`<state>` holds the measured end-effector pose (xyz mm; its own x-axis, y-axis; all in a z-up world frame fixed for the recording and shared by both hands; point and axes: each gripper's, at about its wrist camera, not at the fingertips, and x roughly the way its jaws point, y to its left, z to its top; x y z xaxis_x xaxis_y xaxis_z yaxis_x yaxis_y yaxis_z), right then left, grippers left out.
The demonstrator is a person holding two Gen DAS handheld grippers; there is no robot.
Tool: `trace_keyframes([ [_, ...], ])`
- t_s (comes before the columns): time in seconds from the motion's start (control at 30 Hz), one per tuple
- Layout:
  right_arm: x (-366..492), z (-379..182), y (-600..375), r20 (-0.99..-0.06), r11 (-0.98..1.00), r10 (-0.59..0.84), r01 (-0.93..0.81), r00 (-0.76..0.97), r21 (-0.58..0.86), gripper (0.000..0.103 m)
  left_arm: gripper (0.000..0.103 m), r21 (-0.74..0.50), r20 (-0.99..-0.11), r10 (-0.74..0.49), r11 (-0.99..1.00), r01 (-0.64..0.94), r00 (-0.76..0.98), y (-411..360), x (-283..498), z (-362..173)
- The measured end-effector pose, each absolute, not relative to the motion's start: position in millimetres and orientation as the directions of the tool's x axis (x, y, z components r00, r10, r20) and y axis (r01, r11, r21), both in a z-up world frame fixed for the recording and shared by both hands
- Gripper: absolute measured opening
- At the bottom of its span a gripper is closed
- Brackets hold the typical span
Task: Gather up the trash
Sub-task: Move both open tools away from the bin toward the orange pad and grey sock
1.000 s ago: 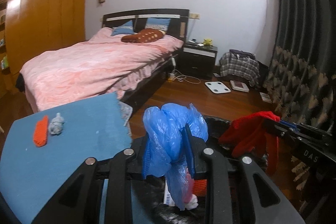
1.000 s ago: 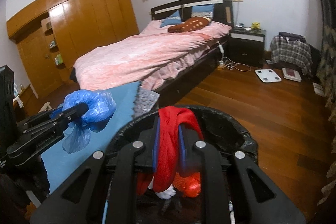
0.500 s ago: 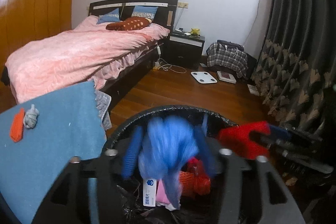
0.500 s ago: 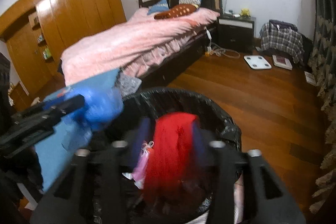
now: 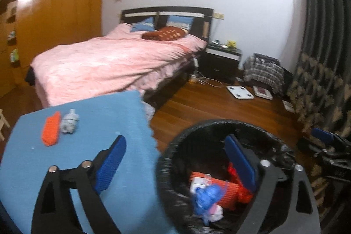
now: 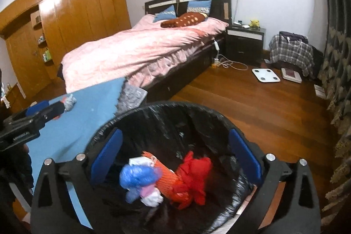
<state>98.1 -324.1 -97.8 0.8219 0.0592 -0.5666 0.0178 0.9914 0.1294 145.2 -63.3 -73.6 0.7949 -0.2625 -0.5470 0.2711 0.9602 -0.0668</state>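
A black-lined trash bin (image 6: 175,106) (image 5: 221,124) stands on the wood floor beside a blue table (image 5: 92,122). Inside it lie a crumpled blue plastic bag (image 6: 137,177) (image 5: 207,192), a red bag (image 6: 196,168) and an orange net piece (image 6: 169,179). My right gripper (image 6: 175,152) hangs over the bin, its jaws opening wide with nothing between them. My left gripper (image 5: 175,159) straddles the bin's left rim, jaws opening, empty too. On the table lie an orange item (image 5: 51,131) and a crumpled grey-white scrap (image 5: 69,122).
A bed with a pink cover (image 6: 136,52) stands behind the table. A dark nightstand (image 6: 244,41), a white scale (image 6: 265,75) and a plaid-covered heap (image 6: 290,50) sit by the far wall. Dark curtains (image 5: 322,58) hang on the right.
Both grippers opened. The blue bag dropped from the left one and the red bag from the right one into the bin. The left gripper shifted left toward the table.
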Motion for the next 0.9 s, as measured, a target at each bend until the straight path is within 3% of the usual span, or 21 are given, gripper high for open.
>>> trace_keyframes([
  [0.2, 118.6, -88.1, -290.5, -0.551, 0.989, 0.108, -0.033, 0.827, 0.144, 0.098, 0.097, -0.059, -0.53, -0.17, 0.985, 0.164, 0.831, -19.0, 146.7, -67.6],
  [0.9, 251.8, -108.5, -119.5, -0.55, 0.955, 0.296, -0.256, 0.781, 0.152, 0.098, 0.096, 0.042, -0.562, 0.173, 0.983, -0.181, 0.809, 155.3, 217.0, -116.6],
])
